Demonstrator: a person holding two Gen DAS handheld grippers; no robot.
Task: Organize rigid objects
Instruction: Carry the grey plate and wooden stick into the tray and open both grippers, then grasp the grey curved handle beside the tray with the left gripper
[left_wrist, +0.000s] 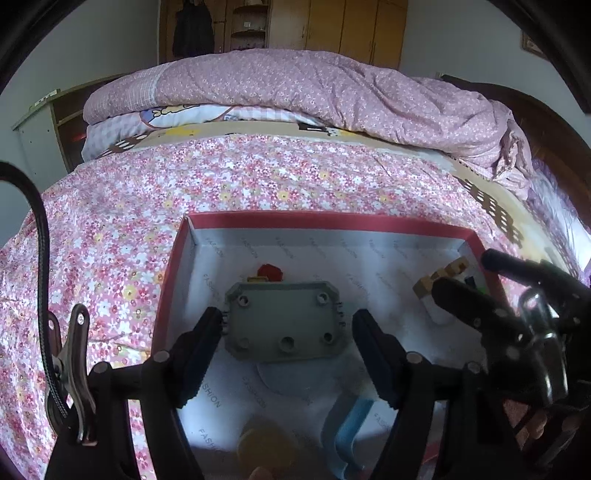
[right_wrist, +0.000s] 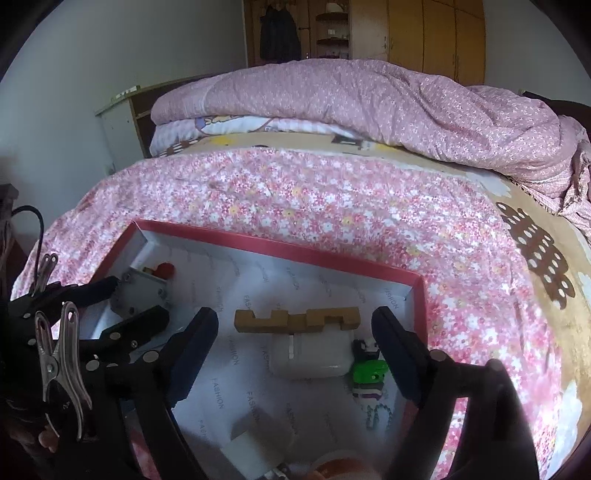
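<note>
1. Red-rimmed cardboard box (left_wrist: 332, 220), white-lined and printed "FASHION", lay on the pink floral bedspread (left_wrist: 110, 229); it filled the lower centre of both wrist views.
2. Grey plastic housing (left_wrist: 282, 321) with round holes lay flat on the box floor at mid-frame in the left wrist view, a small red piece (left_wrist: 270, 272) just behind it.
3. Left gripper (left_wrist: 288, 325): jaws stood wide, one on each side of the grey housing. The left finger sat at the housing's edge; whether it touched could not be told. The right finger stood clear.
4. Tan wooden notched block (right_wrist: 297, 319) lay across the centre of the right wrist view, touching the white rounded case (right_wrist: 308, 356) just below it.
5. Green and black small toy (right_wrist: 369, 371) sat just right of the white case, near the box's right wall.
6. Right gripper (right_wrist: 293, 332): jaws stood wide, flanking the wooden block, the case and the toy, gripping nothing.
7. White rectangular block (right_wrist: 247, 441) lay at the lower centre of the right wrist view.
8. Blue curved piece (left_wrist: 351, 424) and a yellow blurred item (left_wrist: 264, 443) lay at the bottom of the left wrist view; neither could be identified.
9. Pink folded quilt (left_wrist: 314, 92) was heaped across the upper part of both frames, with wooden wardrobes (left_wrist: 351, 29) behind.
</note>
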